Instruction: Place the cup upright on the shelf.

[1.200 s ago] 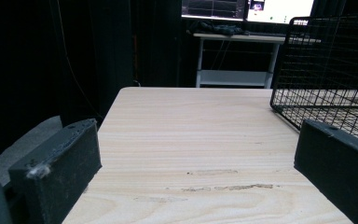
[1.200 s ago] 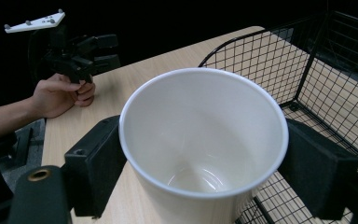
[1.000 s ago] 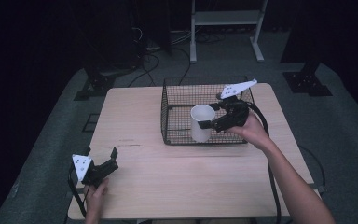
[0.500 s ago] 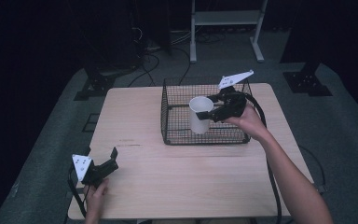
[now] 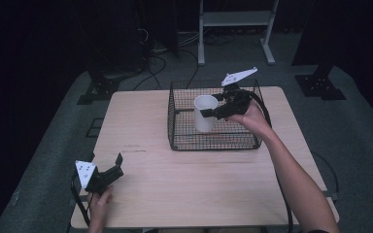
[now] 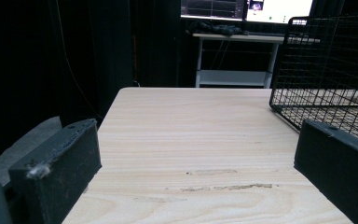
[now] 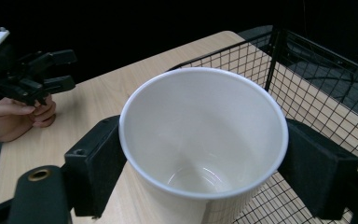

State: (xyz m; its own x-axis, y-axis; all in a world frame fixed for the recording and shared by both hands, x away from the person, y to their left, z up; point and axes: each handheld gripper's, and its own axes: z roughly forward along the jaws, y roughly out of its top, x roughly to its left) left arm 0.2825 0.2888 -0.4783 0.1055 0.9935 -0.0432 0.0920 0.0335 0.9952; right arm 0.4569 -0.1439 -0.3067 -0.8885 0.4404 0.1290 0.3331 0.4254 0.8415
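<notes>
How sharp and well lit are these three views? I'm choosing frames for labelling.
High view: evenly lit table, dark surroundings, slightly soft; white cup reads clearly against the wire basket. Left gripper view: wood grain crisp, near jaws a little blurred, bright monitors clipped at top. Right gripper view: cup sharp with a small glare spot inside its bottom; background black, left claw dim.

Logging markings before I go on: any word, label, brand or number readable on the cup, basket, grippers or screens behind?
None readable.
White cup: plain, no print.
Wire basket: no label.
Left gripper plate: dark dots, no text.
Monitors behind the table: lit, content too small and blurred to read.
</notes>
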